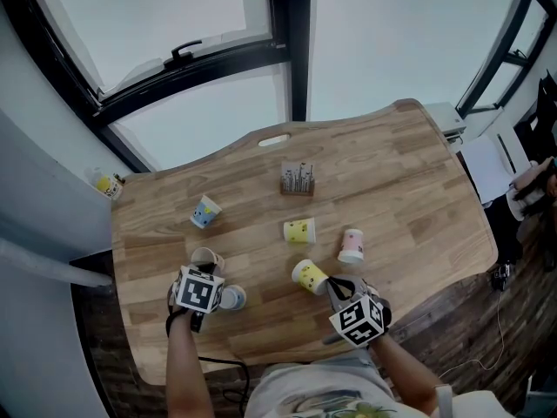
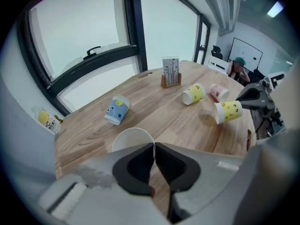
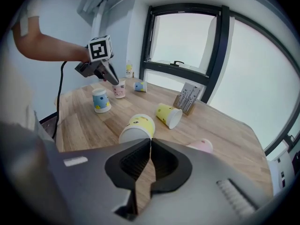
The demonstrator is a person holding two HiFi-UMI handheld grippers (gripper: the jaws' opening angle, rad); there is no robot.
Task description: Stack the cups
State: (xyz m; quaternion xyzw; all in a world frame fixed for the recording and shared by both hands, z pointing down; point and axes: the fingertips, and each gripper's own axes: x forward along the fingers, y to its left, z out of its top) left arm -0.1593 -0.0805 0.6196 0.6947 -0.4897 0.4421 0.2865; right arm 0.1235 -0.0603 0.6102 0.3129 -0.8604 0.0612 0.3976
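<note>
My left gripper (image 2: 154, 146) has its black ribbed pads pinched tight on the thin rim of a pale cup (image 2: 132, 137), whose round open mouth faces me. My right gripper (image 3: 150, 146) is clamped the same way on the rim of a yellow cup (image 3: 138, 125) with a small printed face, held tilted. Both cups are on my side of the card stand (image 1: 297, 179), the pale one off to its left and the yellow one slightly right. A second yellow cup (image 1: 298, 230) lies on its side just in front of the stand, with a pink cup (image 1: 352, 245) to its right. One blue cup (image 1: 232, 298) stands mouth-down beside my left gripper, and another blue cup (image 1: 205, 212) lies tipped left of the stand. All the cups are tapered paper, on a smooth, wavy-edged wooden table (image 1: 418, 198).
</note>
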